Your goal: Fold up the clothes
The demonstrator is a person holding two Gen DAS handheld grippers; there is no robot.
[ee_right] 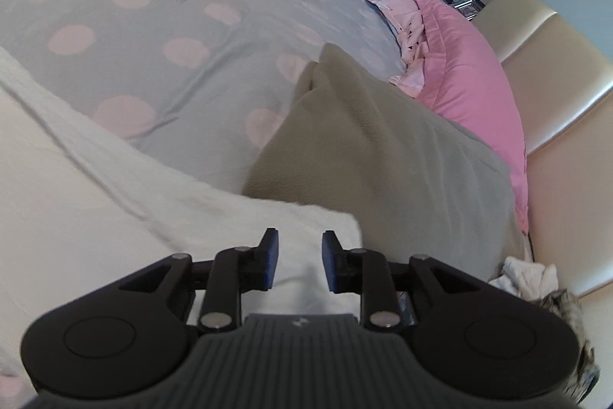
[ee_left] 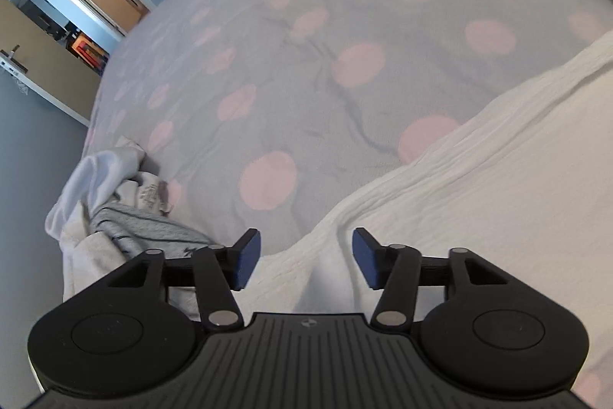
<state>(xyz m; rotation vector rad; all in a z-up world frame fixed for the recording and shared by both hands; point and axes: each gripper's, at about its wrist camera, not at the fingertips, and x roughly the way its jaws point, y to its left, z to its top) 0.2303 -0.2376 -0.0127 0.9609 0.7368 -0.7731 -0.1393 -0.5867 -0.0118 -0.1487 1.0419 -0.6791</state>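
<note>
The cream garment (ee_left: 479,186) lies spread on the near part of the bed (ee_left: 306,25), a crinkled, gauzy cloth with soft ridges along its edge. The left gripper (ee_left: 306,257) hangs over its left edge with fingers wide and nothing between them; the right gripper (ee_right: 300,261) sits over its right corner, fingers narrowly parted, also empty. The thin weave could bunch or slip from a shallow pinch, skewing the fold. A plush olive blanket (ee_right: 383,160) just beside could get caught too.
</note>
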